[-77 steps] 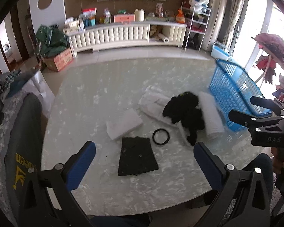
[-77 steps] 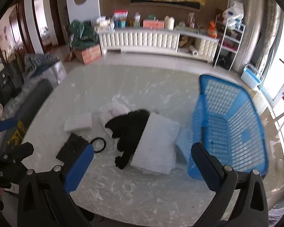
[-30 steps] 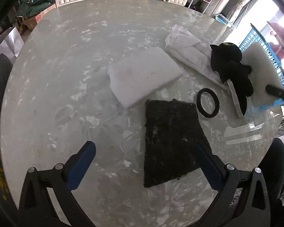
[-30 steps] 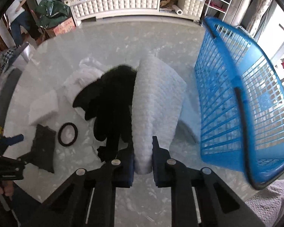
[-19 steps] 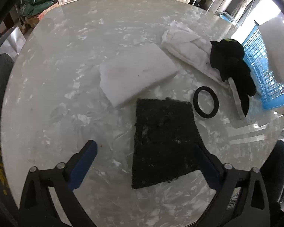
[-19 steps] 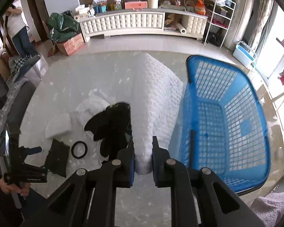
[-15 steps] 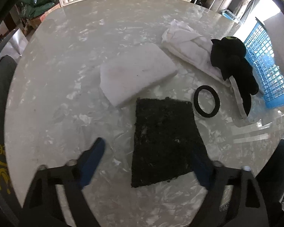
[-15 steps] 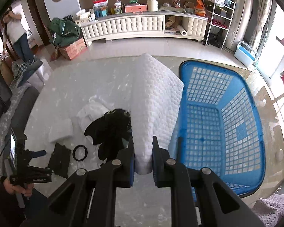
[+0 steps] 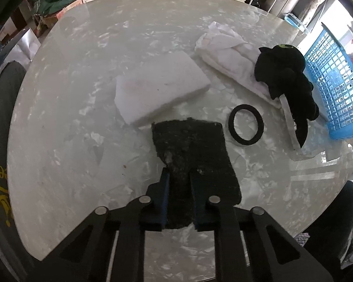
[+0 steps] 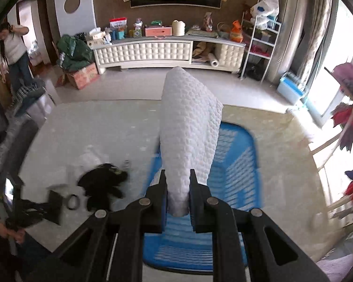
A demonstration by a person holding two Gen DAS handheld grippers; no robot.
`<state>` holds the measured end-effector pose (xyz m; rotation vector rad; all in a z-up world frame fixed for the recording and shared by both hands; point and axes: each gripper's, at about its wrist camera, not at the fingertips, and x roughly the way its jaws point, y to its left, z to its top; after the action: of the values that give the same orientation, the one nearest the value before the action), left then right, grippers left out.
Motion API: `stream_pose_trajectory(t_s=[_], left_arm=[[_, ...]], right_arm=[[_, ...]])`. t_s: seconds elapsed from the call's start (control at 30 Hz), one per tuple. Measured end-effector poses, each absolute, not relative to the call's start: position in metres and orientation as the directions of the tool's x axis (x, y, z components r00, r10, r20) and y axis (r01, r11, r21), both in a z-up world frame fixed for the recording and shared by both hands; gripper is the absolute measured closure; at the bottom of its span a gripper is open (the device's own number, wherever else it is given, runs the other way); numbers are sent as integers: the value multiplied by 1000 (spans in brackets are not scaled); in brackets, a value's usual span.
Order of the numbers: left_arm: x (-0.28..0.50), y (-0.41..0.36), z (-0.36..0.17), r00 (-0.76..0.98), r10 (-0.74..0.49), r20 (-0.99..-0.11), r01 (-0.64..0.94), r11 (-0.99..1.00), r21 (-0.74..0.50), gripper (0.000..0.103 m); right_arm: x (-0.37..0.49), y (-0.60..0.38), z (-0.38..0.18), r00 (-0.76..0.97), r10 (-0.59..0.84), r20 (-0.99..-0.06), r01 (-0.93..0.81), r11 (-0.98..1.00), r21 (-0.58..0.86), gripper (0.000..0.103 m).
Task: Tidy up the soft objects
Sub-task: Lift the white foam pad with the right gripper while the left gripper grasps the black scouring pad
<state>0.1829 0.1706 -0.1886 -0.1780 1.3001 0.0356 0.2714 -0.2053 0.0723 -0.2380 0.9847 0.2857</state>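
My left gripper (image 9: pixel 178 176) is shut on the near edge of a black scouring pad (image 9: pixel 190 150) that lies on the marble table (image 9: pixel 66 127). Beyond it lie a white sponge block (image 9: pixel 160 87), a black ring (image 9: pixel 246 128), a folded white cloth (image 9: pixel 230 49) and a black plush toy (image 9: pixel 287 80). My right gripper (image 10: pixel 178 176) is shut on a white textured pad (image 10: pixel 188 131) and holds it upright above the blue basket (image 10: pixel 235 164). The left gripper with the black pad (image 10: pixel 54 205) shows at lower left in the right wrist view.
The blue basket (image 9: pixel 334 82) stands at the table's right edge. A dark chair back (image 9: pixel 0 141) is at the left. A white sideboard (image 10: pixel 167 51), a shelf rack (image 10: pixel 258 51) and a person (image 10: pixel 14 49) are beyond the table.
My left gripper has closed on the black scouring pad. My right gripper has lifted the white pad off the table and carried it over the blue basket.
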Motion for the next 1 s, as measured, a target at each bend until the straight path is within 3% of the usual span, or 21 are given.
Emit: stream_pose_trajectory(t_s=[0.3, 0.67, 1.0], left_arm=[[173, 165, -181, 293, -92, -952, -144, 980, -139, 91], [167, 176, -162, 325, -113, -939, -156, 973, -171, 91], [166, 183, -164, 328, -128, -936, -159, 969, -188, 91]], right_arm=[[306, -206, -1, 507, -99, -856, -402, 852, -336, 89], [326, -180, -84, 314, -128, -941, -512, 811, -282, 89], [301, -157, -91, 271, -93, -958, -639, 727, -252, 89]])
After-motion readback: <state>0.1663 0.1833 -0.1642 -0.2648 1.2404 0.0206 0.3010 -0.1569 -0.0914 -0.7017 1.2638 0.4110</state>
